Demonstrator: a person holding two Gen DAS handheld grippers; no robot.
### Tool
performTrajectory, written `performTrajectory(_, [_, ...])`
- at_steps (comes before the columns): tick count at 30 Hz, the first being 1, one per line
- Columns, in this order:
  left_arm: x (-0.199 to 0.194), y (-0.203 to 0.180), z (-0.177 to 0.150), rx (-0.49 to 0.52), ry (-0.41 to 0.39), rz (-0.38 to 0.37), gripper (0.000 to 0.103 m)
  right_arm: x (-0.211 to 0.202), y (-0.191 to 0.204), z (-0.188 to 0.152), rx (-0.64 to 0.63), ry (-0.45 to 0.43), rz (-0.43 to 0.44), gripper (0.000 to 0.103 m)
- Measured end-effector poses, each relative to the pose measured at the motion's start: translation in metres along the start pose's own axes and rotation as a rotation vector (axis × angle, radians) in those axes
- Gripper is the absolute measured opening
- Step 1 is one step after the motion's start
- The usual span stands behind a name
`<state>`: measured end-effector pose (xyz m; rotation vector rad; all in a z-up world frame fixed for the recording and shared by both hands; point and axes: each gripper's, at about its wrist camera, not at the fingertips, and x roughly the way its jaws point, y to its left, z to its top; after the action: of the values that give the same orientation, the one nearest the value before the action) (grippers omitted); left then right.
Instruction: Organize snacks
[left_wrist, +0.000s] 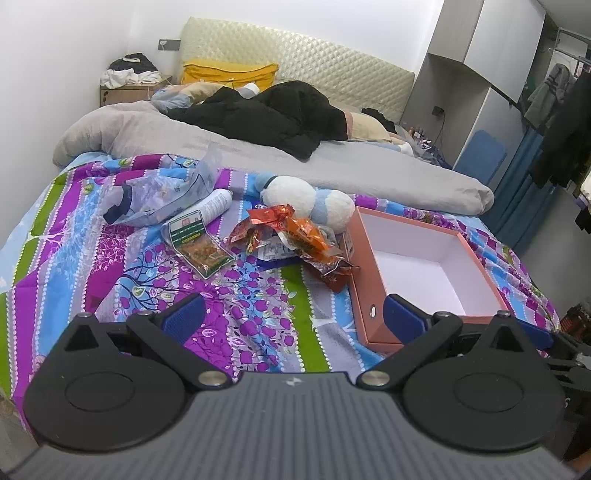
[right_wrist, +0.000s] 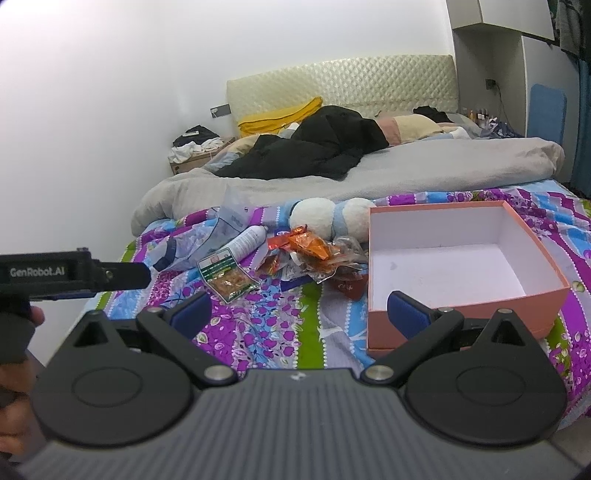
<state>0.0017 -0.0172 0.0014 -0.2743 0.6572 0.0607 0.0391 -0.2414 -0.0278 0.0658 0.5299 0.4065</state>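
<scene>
On the bed's floral sheet (left_wrist: 74, 236), from left to right, lie a crumpled clear plastic bag (left_wrist: 155, 199), a white bottle (left_wrist: 216, 205), a green-labelled snack packet (left_wrist: 197, 245), a heap of orange-red snack wrappers (left_wrist: 295, 240) against a white plush toy (left_wrist: 306, 199), and an open pink box (left_wrist: 369, 280) with a bare white inside. The left tongs (left_wrist: 293, 317) hover low over the sheet near the snacks, spread wide and holding nothing. The right tongs (right_wrist: 299, 314) hover likewise, wide and unladen, their right finger in front of the box's near wall.

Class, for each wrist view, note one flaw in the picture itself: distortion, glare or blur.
Left wrist view: fisheye bends the headboard into an arc, corners vignette dark. Right wrist view: the white wall washes out in glare, and the orange snack packets look soft.
</scene>
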Motion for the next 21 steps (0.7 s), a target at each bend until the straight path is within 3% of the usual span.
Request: performTrajectory(21, [0.014,0.009,-0.006,-0.019,0.031,0.007,0.103,0.006,0.001,-0.002,0.011,0.031,0.016,0.103])
